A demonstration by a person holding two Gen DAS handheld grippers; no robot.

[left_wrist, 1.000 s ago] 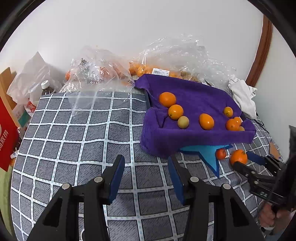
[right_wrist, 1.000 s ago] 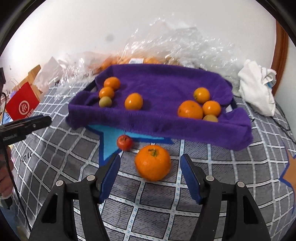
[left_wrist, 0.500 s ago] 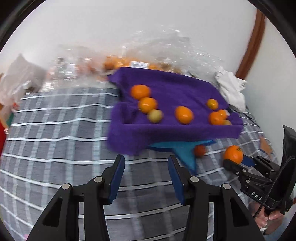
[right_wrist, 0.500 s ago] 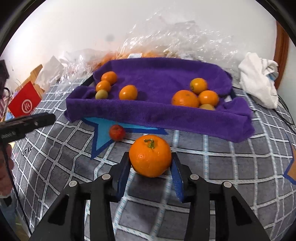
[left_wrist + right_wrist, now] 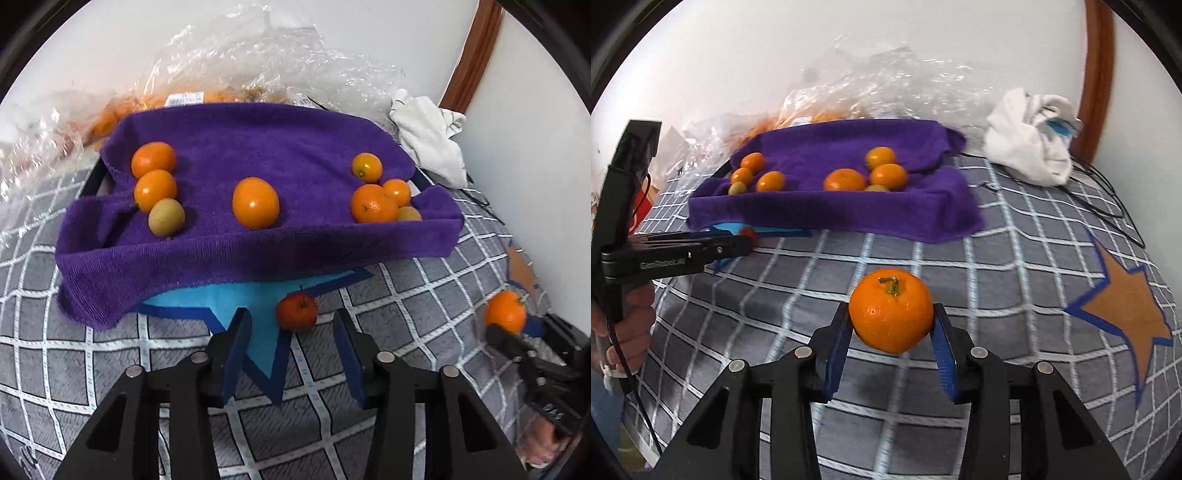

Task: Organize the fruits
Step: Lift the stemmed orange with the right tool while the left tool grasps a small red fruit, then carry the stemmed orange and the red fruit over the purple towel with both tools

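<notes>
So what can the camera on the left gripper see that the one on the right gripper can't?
Only the left view shows the small red fruit whole, lying just ahead of the open left gripper, whose jaws have just been closing a little.

Only the right view shows the orange star on the bedcover and the stalk on the big orange that the right gripper pinches.

Both show the purple towel with its fruit and the white cloth.

Both views: bright, even, diffuse light w/ soft shadows only, e.g. under front fold of purple towel and beneath held orange. Small glare spots on fruit; specular glints on clear plastic wrap. Strong fisheye curvature, black vignette at corners. Right view: motion blur on checked cover; left view sharper centrally, smeared at edges
</notes>
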